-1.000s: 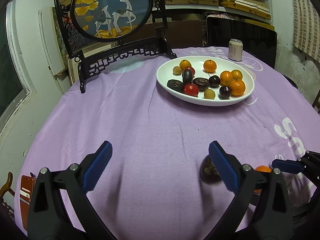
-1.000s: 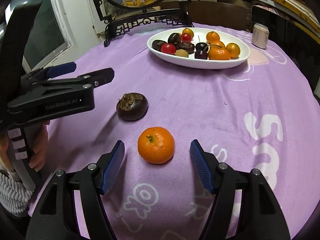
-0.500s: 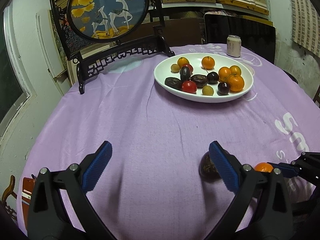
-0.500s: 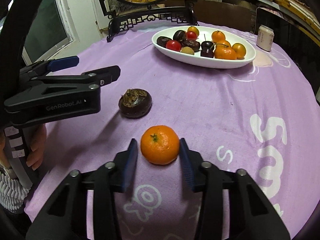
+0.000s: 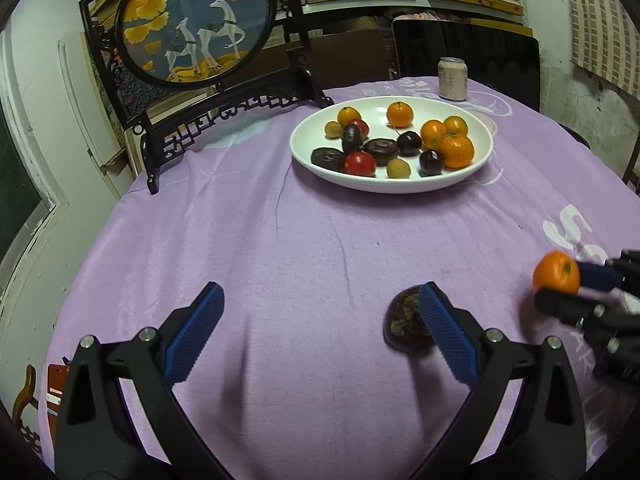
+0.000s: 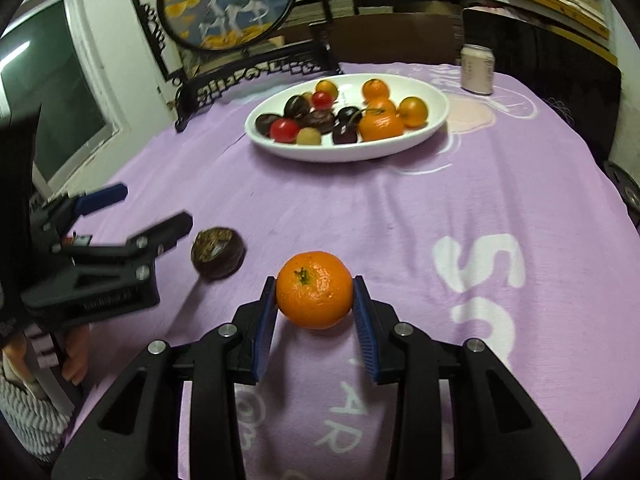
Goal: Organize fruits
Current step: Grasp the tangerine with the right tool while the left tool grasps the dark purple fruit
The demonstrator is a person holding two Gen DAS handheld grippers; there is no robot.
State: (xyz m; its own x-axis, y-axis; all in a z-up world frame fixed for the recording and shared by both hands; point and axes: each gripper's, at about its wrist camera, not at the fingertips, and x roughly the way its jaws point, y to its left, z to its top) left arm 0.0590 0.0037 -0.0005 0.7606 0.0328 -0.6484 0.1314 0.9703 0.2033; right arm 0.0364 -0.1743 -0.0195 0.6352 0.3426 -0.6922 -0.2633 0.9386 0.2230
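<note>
My right gripper (image 6: 315, 304) is shut on an orange mandarin (image 6: 315, 289) and holds it just above the purple cloth; it also shows at the right edge of the left wrist view (image 5: 557, 272). A dark brown mangosteen (image 6: 217, 253) lies on the cloth to its left. In the left wrist view the mangosteen (image 5: 404, 322) sits just behind my right fingertip. My left gripper (image 5: 320, 326) is open and empty. A white plate (image 5: 304, 148) with several oranges, dark plums and red fruits stands at the far side.
A black carved stand with a round deer picture (image 5: 196, 20) stands at the back left. A drink can (image 5: 453, 79) stands behind the plate. The round table's edge drops off left and right. Shelves fill the back wall.
My right gripper closed on the mandarin and lifted it off the cloth. My left gripper stayed open and shifted slightly toward the mangosteen.
</note>
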